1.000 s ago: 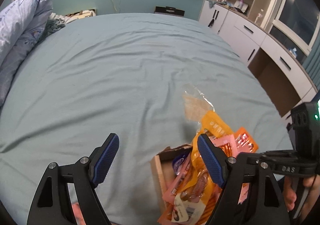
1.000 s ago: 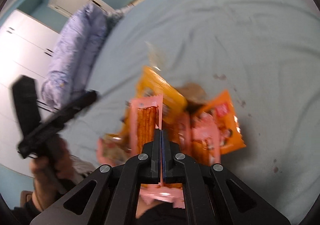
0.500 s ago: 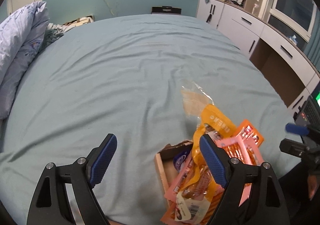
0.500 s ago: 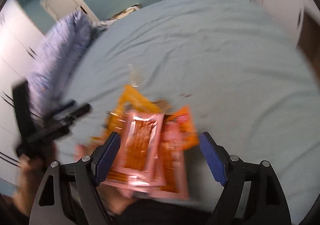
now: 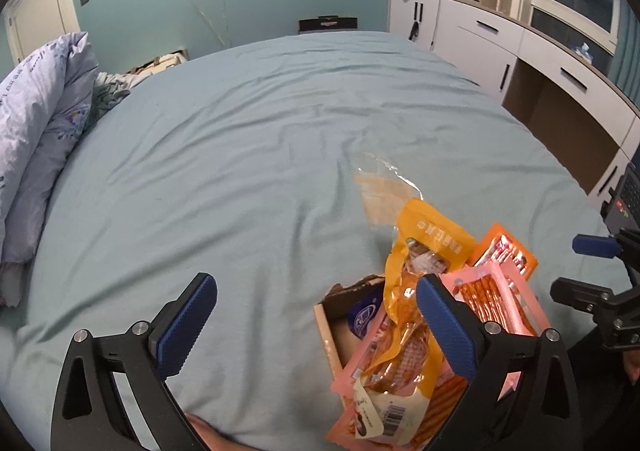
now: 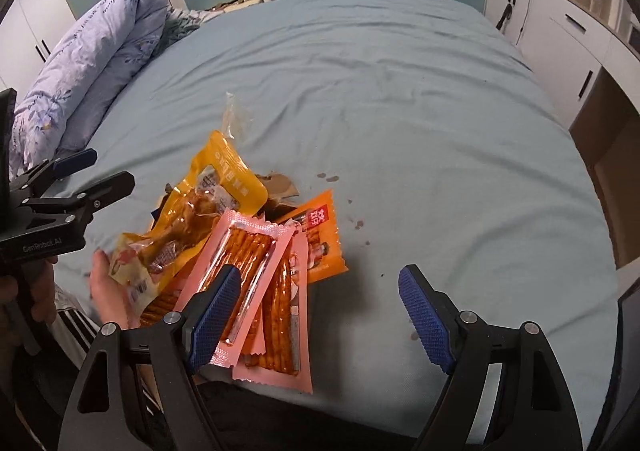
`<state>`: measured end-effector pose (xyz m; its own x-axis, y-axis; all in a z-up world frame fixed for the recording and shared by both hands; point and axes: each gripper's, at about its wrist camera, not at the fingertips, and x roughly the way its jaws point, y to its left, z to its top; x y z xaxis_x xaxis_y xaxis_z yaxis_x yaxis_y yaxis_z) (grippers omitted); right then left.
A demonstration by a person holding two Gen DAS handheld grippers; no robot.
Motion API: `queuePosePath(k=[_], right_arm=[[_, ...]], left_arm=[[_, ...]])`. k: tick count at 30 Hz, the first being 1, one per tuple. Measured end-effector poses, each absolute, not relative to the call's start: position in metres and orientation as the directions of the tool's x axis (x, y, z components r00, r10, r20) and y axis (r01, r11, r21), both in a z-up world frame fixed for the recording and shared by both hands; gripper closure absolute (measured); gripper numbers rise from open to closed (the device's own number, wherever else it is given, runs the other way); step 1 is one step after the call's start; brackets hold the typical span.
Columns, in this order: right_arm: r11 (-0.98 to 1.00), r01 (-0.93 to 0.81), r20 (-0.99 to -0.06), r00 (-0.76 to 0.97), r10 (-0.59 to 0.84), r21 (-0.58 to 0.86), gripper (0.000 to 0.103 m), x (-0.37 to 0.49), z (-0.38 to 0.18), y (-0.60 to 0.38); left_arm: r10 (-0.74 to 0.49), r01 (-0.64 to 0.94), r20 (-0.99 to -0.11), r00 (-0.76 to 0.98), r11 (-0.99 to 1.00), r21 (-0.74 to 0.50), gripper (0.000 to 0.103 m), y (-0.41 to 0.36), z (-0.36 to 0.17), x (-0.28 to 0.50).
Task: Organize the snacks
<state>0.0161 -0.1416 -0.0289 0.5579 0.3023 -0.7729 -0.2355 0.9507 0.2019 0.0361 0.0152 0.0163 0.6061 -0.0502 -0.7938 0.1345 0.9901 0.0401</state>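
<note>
A heap of snack packets lies at the bed's near edge over a small cardboard box [image 5: 332, 315]: a yellow packet [image 6: 200, 211], pink stick packets [image 6: 248, 267] and an orange packet [image 6: 320, 239]. A clear wrapper [image 6: 234, 119] lies just beyond. My right gripper [image 6: 320, 317] is open above the heap's right side, its left finger [image 6: 216, 315] over the pink packets without pressing them. My left gripper [image 5: 316, 327] is open with its jaws still opening; only bare sheet lies between them, and the yellow packet [image 5: 416, 291] sits by its right finger. A bare hand [image 6: 106, 283] touches the heap's left end.
The light blue bed sheet [image 6: 400, 91] stretches far ahead, with small dark stains [image 6: 332, 177] near the heap. A rolled lilac duvet [image 6: 92, 63] lies along the left side. White cabinets and drawers [image 5: 540, 51] line the right wall.
My right gripper was shut on a pink stick packet, then opened and let it go onto the heap, and it drew up and back. The left jaws spread a little wider.
</note>
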Motion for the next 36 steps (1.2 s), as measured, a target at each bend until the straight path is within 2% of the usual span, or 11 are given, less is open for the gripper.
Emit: queuePosePath(k=[11, 21, 28, 36], right_arm=[[0.901, -0.204, -0.732, 0.527, 0.431, 0.383, 0.022, 0.023, -0.033, -0.185], [0.926, -0.223, -0.748, 0.546, 0.377, 0.305, 0.022, 0.017, -0.025, -0.181], [0.930, -0.227, -0.746, 0.556, 0.367, 0.288, 0.022, 0.018, -0.025, -0.180], [0.934, -0.232, -0.753, 0.553, 0.357, 0.273, 0.022, 0.019, -0.026, -0.177]], left_arm=[[-0.025, 0.105, -0.804, 0.594, 0.993, 0.047, 0.001, 0.020, 0.014, 0.041], [0.025, 0.097, -0.803, 0.595, 0.990, 0.103, 0.000, 0.013, 0.014, 0.041], [0.107, 0.104, -0.777, 0.621, 0.971, 0.216, 0.000, 0.000, 0.015, 0.036], [0.064, 0.113, -0.785, 0.616, 0.979, 0.169, 0.000, 0.006, 0.018, 0.036]])
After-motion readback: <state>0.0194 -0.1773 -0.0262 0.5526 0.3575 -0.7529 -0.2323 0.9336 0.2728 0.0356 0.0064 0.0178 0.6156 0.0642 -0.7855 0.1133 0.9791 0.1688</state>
